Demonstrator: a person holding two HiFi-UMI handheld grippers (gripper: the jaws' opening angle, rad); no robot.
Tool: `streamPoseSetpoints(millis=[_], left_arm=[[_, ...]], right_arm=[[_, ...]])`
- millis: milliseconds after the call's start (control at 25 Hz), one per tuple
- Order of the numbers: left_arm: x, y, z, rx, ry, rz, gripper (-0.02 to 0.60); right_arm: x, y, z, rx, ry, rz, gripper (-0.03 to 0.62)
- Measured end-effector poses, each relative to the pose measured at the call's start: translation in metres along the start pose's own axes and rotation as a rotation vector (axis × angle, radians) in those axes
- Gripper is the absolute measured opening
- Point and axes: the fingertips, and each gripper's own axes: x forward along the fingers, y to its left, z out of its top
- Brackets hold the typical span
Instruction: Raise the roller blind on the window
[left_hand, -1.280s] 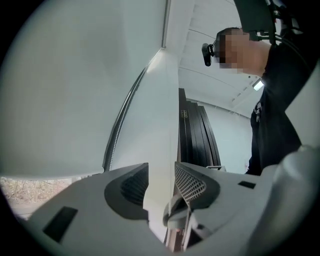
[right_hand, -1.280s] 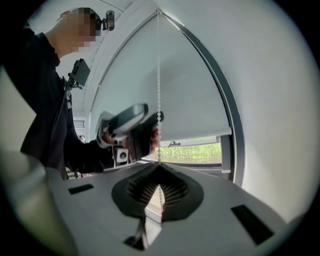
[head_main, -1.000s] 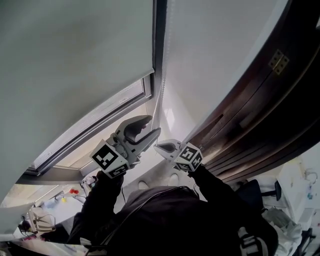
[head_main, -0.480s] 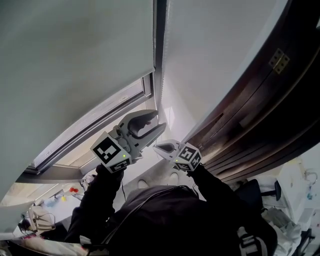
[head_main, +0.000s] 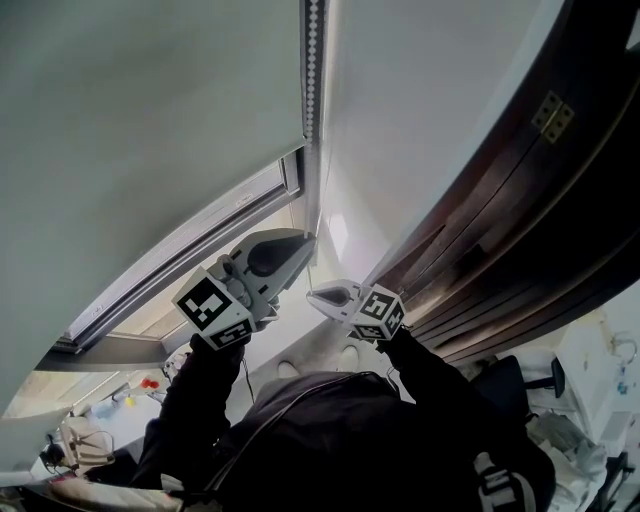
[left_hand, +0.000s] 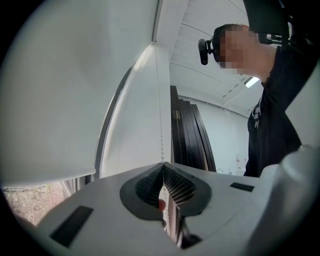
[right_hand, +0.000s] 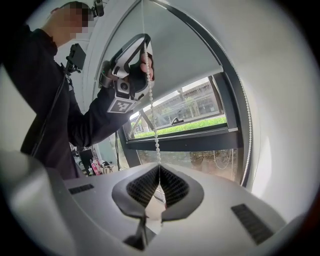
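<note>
Gripping the bead chain (head_main: 311, 60) with jaws that have just been closing, the left tool (head_main: 306, 240) now has its pads pressed together on the strand, which the left gripper view shows entering at the tips. The right tool (head_main: 313, 293) sits just below and beside it, jaws likewise drawn narrow onto the same chain.

The chain's long axis runs straight up and down along the right edge of the roller blind (head_main: 150, 120). It drops from the top of the head view to the left tool, and in the right gripper view it carries on from that tool down into the right one.

The blind hangs flat and low over the window (head_main: 215, 232), its bottom edge level across, leaving only a strip of glass bare beneath it. Greenery shows through that strip in the right gripper view.

Dark wooden panelling (head_main: 520, 220) stands to the right of the pale wall.

The blind's roller and the chain's upper end are cut off at the frame's top. Between the two tools the beads are too faint to make out in the head view.
</note>
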Motion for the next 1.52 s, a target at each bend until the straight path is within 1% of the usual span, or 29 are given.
streamPoseSetpoints(millis=[80, 160, 200, 240, 280, 400, 520, 640, 760, 800, 840, 880, 960, 1040, 1120, 1200, 1280, 1320, 1440, 1480, 1520], left_arm=[[-0.005, -0.001, 0.001, -0.013, -0.014, 0.000, 0.009], [-0.012, 0.000, 0.002, -0.013, -0.020, 0.015, 0.009], [-0.015, 0.002, 0.003, -0.012, -0.024, 0.021, 0.009], [-0.019, 0.004, 0.003, -0.016, -0.030, 0.022, 0.009], [-0.021, 0.005, 0.003, -0.020, -0.036, 0.022, 0.008], [-0.023, 0.007, 0.000, -0.014, -0.041, 0.036, 0.008], [-0.023, 0.004, -0.020, -0.011, -0.009, 0.052, 0.008], [-0.023, 0.003, -0.061, -0.076, 0.041, 0.040, 0.008], [-0.022, -0.002, -0.106, -0.136, 0.088, 0.040, 0.008], [-0.021, -0.005, -0.120, -0.148, 0.108, 0.042, 0.008], [-0.021, -0.007, -0.133, -0.160, 0.131, 0.049, 0.008], [-0.022, -0.008, -0.145, -0.170, 0.153, 0.061, 0.008], [-0.025, -0.011, -0.172, -0.183, 0.187, 0.075, 0.008], [-0.029, -0.014, -0.202, -0.213, 0.231, 0.080, 0.008], [-0.035, -0.018, -0.233, -0.229, 0.274, 0.072, 0.008], [-0.040, -0.022, -0.256, -0.239, 0.302, 0.070, 0.008], [-0.044, -0.025, -0.267, -0.255, 0.312, 0.079, 0.008], [-0.044, -0.026, -0.269, -0.260, 0.313, 0.083, 0.008], [-0.042, -0.029, -0.269, -0.247, 0.319, 0.080, 0.008], [-0.041, -0.030, -0.269, -0.244, 0.318, 0.079, 0.008], [-0.041, -0.030, -0.268, -0.245, 0.316, 0.080, 0.008]], right_arm=[[-0.004, 0.000, 0.003, -0.013, -0.018, 0.008, 0.009], [-0.013, -0.004, 0.018, -0.004, -0.082, 0.008, 0.025], [-0.019, -0.006, 0.030, 0.006, -0.119, 0.014, 0.068], [-0.026, -0.006, 0.044, 0.013, -0.153, 0.024, 0.125], [-0.032, -0.006, 0.060, 0.010, -0.181, 0.034, 0.157], [-0.052, 0.001, 0.111, -0.026, -0.260, 0.064, 0.163], [-0.071, 0.013, 0.157, -0.035, -0.343, 0.105, 0.181], [-0.084, 0.026, 0.195, -0.064, -0.387, 0.129, 0.199], [-0.090, 0.033, 0.221, -0.064, -0.393, 0.149, 0.198], [-0.092, 0.034, 0.228, -0.061, -0.401, 0.152, 0.173], [-0.094, 0.036, 0.235, -0.058, -0.410, 0.157, 0.128], [-0.096, 0.038, 0.242, -0.056, -0.419, 0.164, 0.117], [-0.099, 0.039, 0.255, -0.057, -0.435, 0.168, 0.121], [-0.101, 0.038, 0.264, -0.070, -0.436, 0.158, 0.160], [-0.098, 0.038, 0.271, -0.086, -0.423, 0.158, 0.184], [-0.095, 0.039, 0.277, -0.098, -0.415, 0.159, 0.195], [-0.093, 0.041, 0.283, -0.118, -0.407, 0.156, 0.190], [-0.092, 0.043, 0.285, -0.129, -0.403, 0.158, 0.173], [-0.091, 0.046, 0.292, -0.159, -0.396, 0.163, 0.139], [-0.091, 0.046, 0.294, -0.165, -0.397, 0.154, 0.111], [-0.091, 0.045, 0.296, -0.168, -0.398, 0.144, 0.052]])
